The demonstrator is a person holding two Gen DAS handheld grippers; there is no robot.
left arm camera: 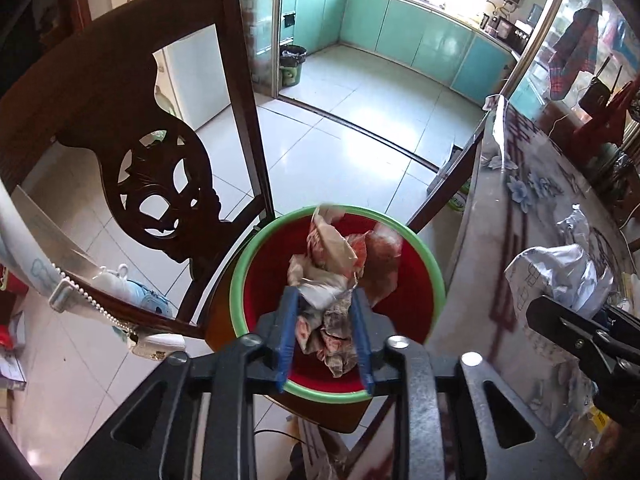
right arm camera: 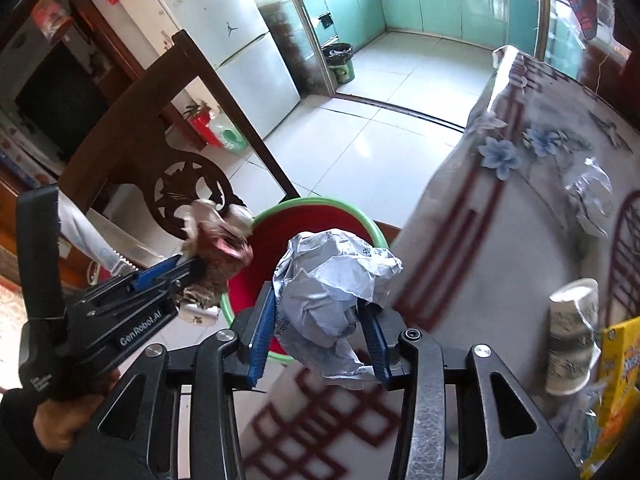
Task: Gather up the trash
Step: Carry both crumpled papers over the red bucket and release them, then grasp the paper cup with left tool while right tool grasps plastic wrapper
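Both grippers are black, with ribbed triangular cut-out linkages, silver pivot screws and blue finger pads (left arm camera: 289, 336). The left gripper (right arm camera: 192, 276) body carries white "GenRobot.AI" lettering. A bare hand (right arm camera: 60, 426) in a dark sleeve grips its handle.

Bin (left arm camera: 432, 268): red inside, green rim. Tabletop (right arm camera: 500, 248): blue flowers, red lattice. Tongs fingers (left arm camera: 362, 332): blue.

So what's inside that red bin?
The bin shows only red wall. The wad in the left gripper hangs over it and covers its bottom.
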